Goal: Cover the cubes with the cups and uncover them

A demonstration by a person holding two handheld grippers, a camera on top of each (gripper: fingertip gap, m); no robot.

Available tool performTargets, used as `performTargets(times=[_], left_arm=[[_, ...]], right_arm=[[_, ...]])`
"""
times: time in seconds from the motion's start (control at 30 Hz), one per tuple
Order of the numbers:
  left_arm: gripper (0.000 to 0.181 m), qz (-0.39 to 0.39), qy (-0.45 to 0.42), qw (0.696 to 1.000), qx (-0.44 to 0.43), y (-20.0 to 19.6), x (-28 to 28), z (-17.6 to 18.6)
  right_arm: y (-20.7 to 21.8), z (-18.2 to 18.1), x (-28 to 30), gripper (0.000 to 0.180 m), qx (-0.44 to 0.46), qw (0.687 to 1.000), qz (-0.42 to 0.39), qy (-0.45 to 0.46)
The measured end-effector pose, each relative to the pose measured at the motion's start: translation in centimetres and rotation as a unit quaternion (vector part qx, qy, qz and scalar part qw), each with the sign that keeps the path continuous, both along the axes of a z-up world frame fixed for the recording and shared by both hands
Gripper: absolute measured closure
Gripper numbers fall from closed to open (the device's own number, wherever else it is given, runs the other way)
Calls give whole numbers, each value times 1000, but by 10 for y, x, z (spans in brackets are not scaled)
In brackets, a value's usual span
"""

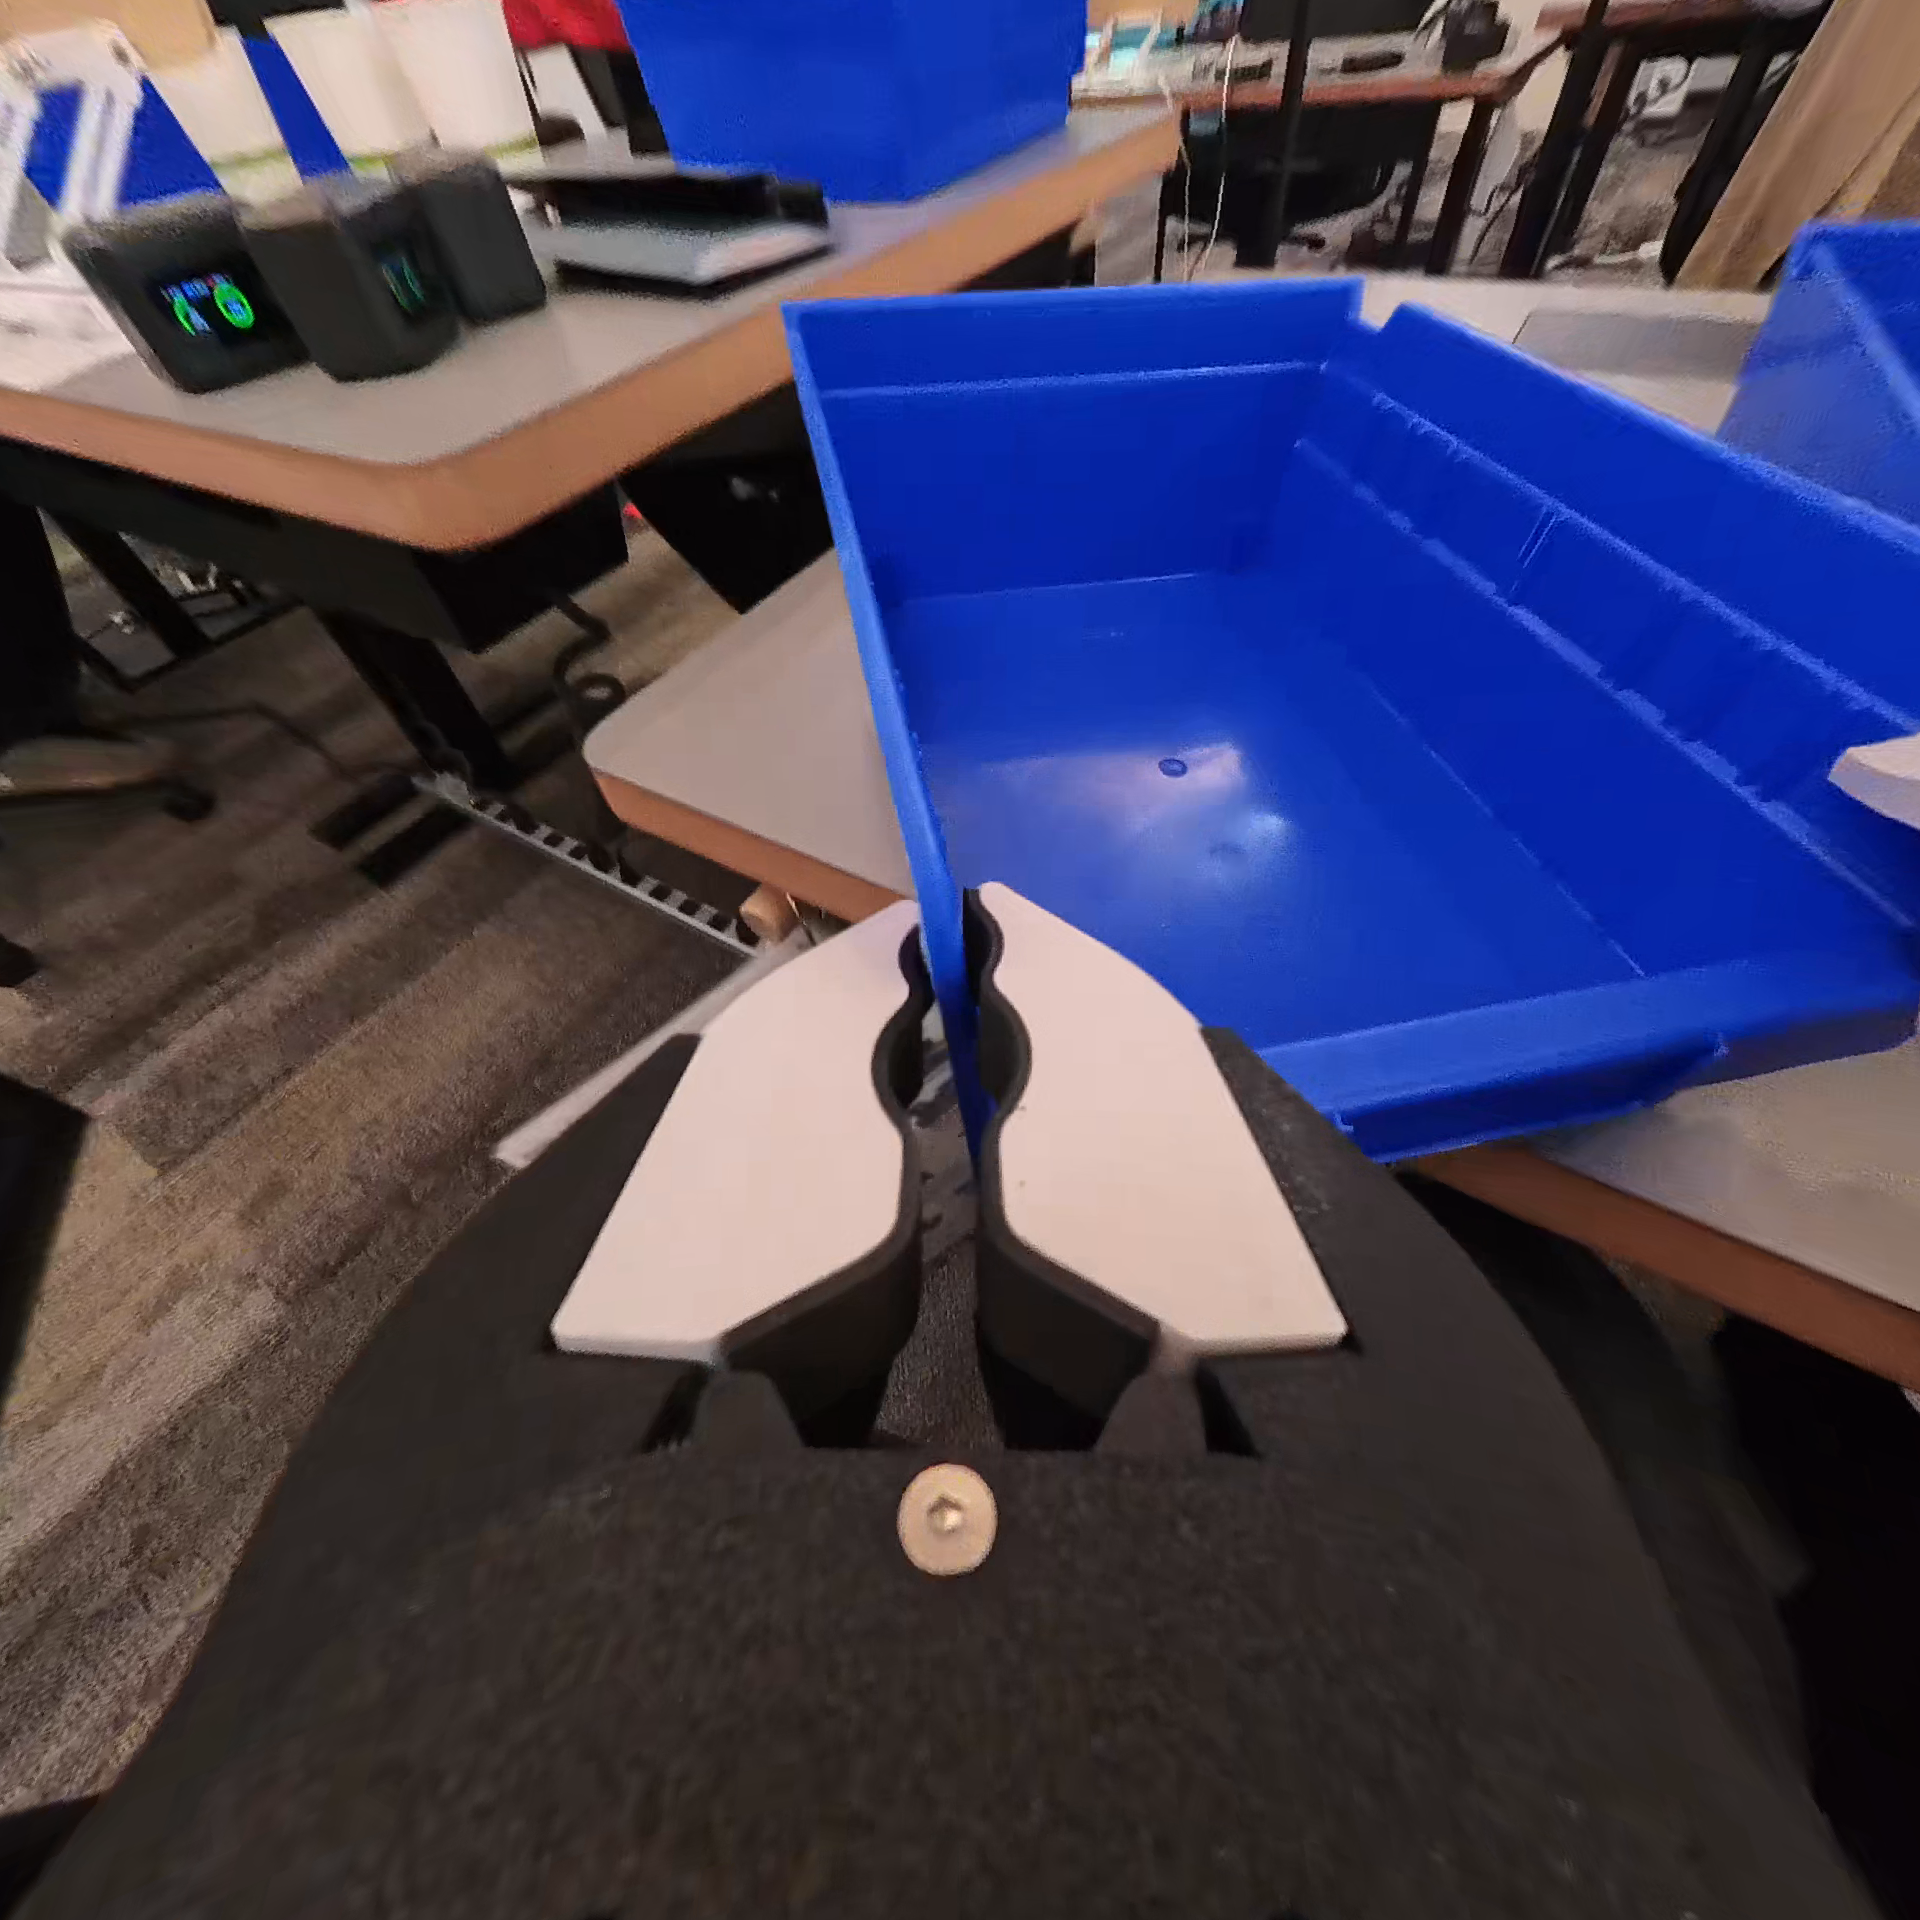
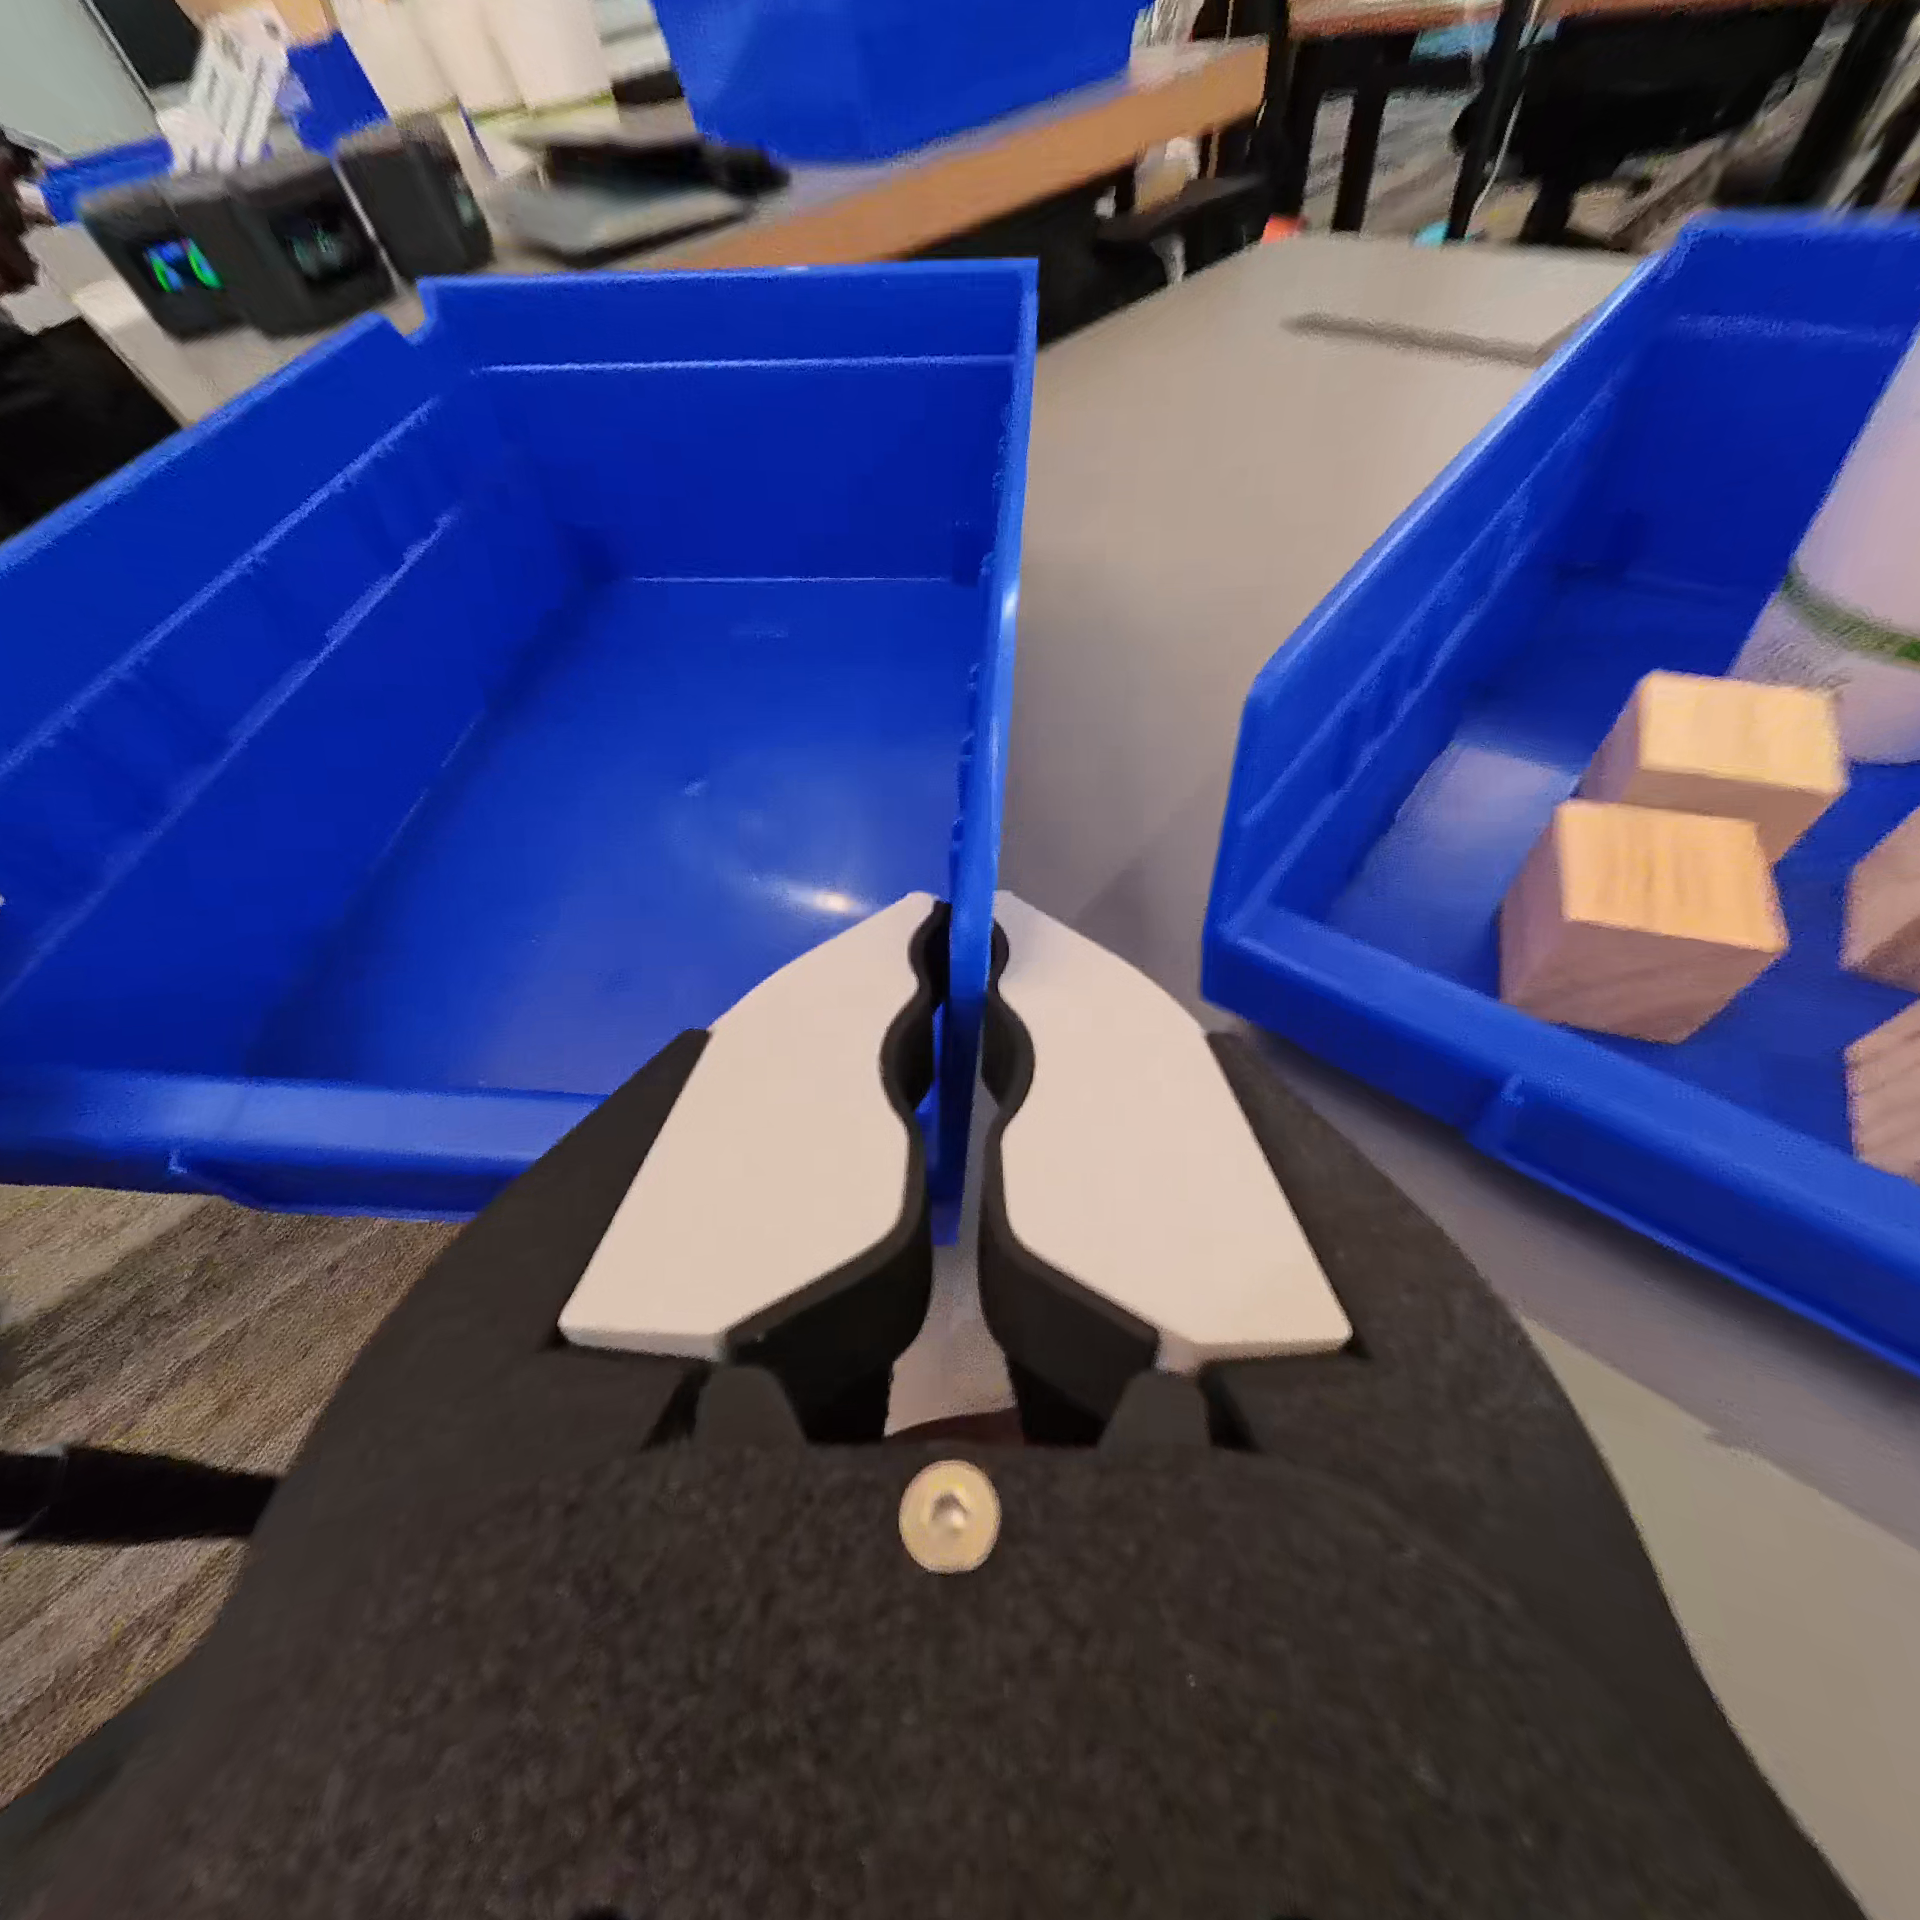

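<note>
An empty blue bin [image 1: 1247, 810] sits partly over the table's front left corner. My left gripper [image 1: 951, 935] is shut on the bin's left wall. My right gripper [image 2: 966, 935] is shut on the same bin's [image 2: 571, 810] right wall. A second blue bin [image 2: 1403, 997] stands to the right and holds several wooden cubes [image 2: 1642, 914] and a white cup [image 2: 1860, 582] with a green band. Part of the second bin shows at the right edge of the left wrist view [image 1: 1839, 384]. The tip of my right gripper's finger shows there too [image 1: 1881, 774].
The grey table [image 2: 1174, 488] has a wooden edge and carpet below on the left. A neighbouring table [image 1: 468, 416] at the back carries black devices with lit screens [image 1: 197, 301], white cups, a notebook and another blue bin [image 1: 862, 94].
</note>
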State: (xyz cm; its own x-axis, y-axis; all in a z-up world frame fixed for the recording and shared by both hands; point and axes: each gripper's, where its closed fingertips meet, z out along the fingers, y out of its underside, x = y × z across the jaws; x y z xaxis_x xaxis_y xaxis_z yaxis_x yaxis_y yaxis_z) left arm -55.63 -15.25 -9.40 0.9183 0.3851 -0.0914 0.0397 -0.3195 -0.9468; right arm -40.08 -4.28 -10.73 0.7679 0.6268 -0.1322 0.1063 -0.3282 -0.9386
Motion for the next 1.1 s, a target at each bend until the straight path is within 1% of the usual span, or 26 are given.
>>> performTargets(times=[0.03, 0.1, 0.17, 0.23, 0.3, 0.37, 0.47, 0.53, 0.6, 0.7, 0.8, 0.93, 1.03, 1.1], left_arm=[[177, -1, 9, 1000, 10, -1, 4, 10], [177, -2, 22, 998, 51, -3, 14, 42], [177, -16, 44, 995, 94, -2, 32, 83], [176, -39, 58, 988, 134, 4, 59, 123], [176, -83, 57, 982, 158, 19, 96, 154], [176, -142, 46, 974, 169, 42, 145, 173], [176, -216, 34, 959, 180, 76, 232, 184], [176, -268, 16, 947, 179, 97, 294, 182], [176, -318, -2, 933, 166, 113, 356, 172], [176, -383, -38, 914, 127, 129, 442, 141], [177, -416, -52, 904, 83, 140, 510, 98], [177, -436, -57, 897, 36, 152, 567, 46], [176, -439, -61, 896, 11, 156, 595, 13], [176, -444, -58, 894, 2, 152, 608, -1]], right_arm=[[-2, 13, 5, 177, 17, 1000, -7, 6], [-6, 46, 18, 176, 48, 998, -19, 29], [-8, 88, 40, 176, 88, 994, -36, 54], [-9, 130, 73, 177, 131, 987, -63, 66], [-5, 165, 120, 177, 161, 980, -100, 64], [-1, 188, 178, 177, 178, 971, -145, 58], [3, 198, 273, 177, 176, 956, -230, 44], [0, 192, 338, 177, 169, 943, -286, 33], [-6, 179, 400, 176, 148, 932, -332, 16], [-15, 153, 482, 176, 109, 915, -388, -12], [-17, 113, 544, 176, 64, 899, -432, -30], [-10, 59, 598, 176, 7, 896, -444, -30], [-5, 33, 625, 176, -9, 899, -437, -38], [-5, 22, 638, 176, -17, 903, -427, -42]])
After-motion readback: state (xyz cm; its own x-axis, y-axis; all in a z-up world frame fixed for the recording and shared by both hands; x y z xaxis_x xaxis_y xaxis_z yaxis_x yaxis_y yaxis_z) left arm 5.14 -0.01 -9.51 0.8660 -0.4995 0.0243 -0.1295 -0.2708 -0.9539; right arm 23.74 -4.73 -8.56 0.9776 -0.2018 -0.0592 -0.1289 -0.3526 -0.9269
